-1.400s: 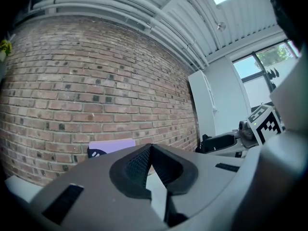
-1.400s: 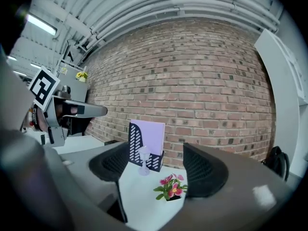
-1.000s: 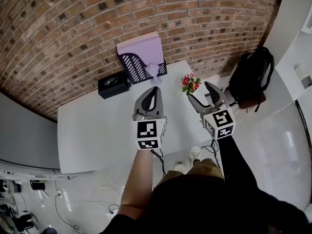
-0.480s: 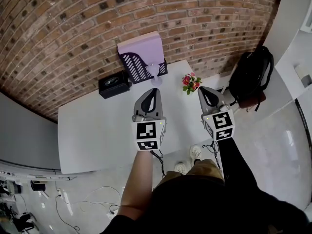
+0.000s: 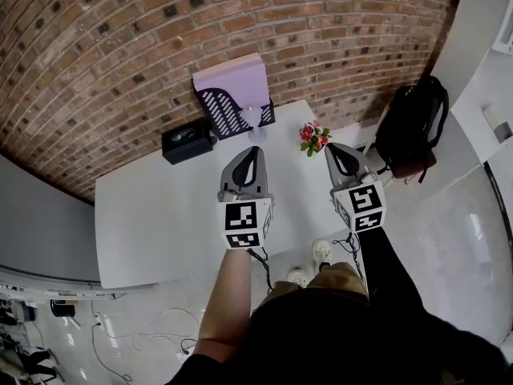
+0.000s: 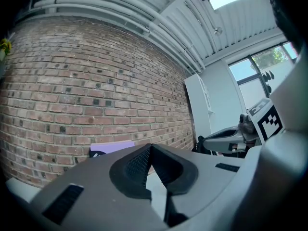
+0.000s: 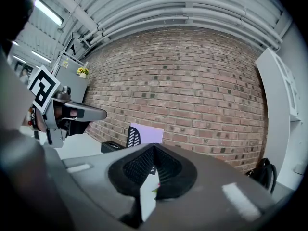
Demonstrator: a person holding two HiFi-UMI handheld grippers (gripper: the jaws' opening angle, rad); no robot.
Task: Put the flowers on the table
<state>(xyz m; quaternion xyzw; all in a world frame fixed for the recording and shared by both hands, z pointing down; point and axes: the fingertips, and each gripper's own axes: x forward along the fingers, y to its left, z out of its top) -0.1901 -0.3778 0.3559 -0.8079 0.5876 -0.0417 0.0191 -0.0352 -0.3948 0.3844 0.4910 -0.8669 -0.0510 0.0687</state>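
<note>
Head view, flowers: a small bunch of pink and red blooms with green leaves, the flowers (image 5: 313, 137) stood upright near the far right edge of the white table (image 5: 160, 215).
Head view, left tongs (image 5: 254, 151): closed and empty, held level over the table's middle, probably just parked there.
Head view, right tongs (image 5: 332, 147): closed on nothing, with the tips near the flowers but apart from them.
Head view, surroundings: a purple rack (image 5: 232, 95) and a black box (image 5: 187, 141) sat against the brick wall (image 5: 120, 38). A backpack (image 5: 413, 127) sat off the table to the right.
Left gripper view: the pads met at the tips with nothing between them, and no flowers showed.
Right gripper view: the pads were pressed together and empty. A sliver of pink and green below the tips was probably the flowers, low and ahead.
Judgement: the flowers seemed already set down, and the shut, idle tongs suited resting rather than reaching.
</note>
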